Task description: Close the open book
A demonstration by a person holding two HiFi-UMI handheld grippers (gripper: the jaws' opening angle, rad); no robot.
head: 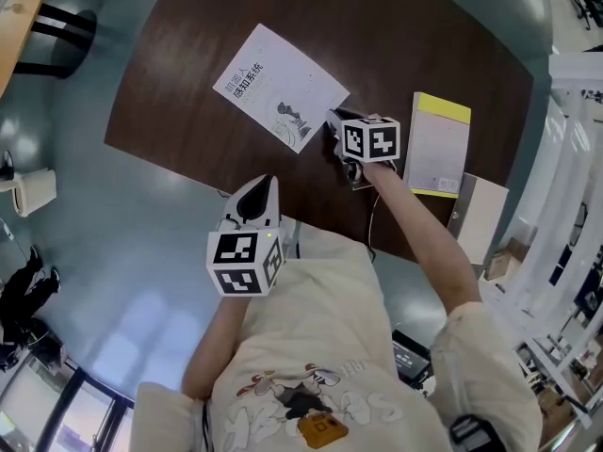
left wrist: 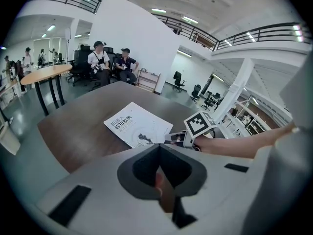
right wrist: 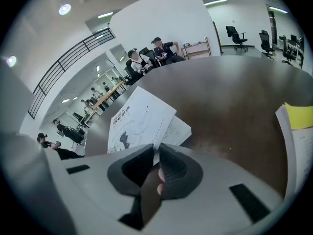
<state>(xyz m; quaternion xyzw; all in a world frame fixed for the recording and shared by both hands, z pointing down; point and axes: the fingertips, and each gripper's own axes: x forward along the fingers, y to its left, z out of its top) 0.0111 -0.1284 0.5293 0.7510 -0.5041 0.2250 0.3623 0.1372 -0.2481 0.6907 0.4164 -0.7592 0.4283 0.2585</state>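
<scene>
Inside an open-plan office hall: a dark wooden meeting table (left wrist: 73,126) stands on a grey-blue floor (head: 113,281). Wheeled office chairs (right wrist: 234,33) wait by the far white wall (right wrist: 161,18), and two seated people (left wrist: 110,62) sit near a lighter round table (left wrist: 46,72). A railed mezzanine (left wrist: 264,31) runs overhead beneath strip lights (left wrist: 159,10), and more work chairs (left wrist: 211,98) fill the space beyond.
</scene>
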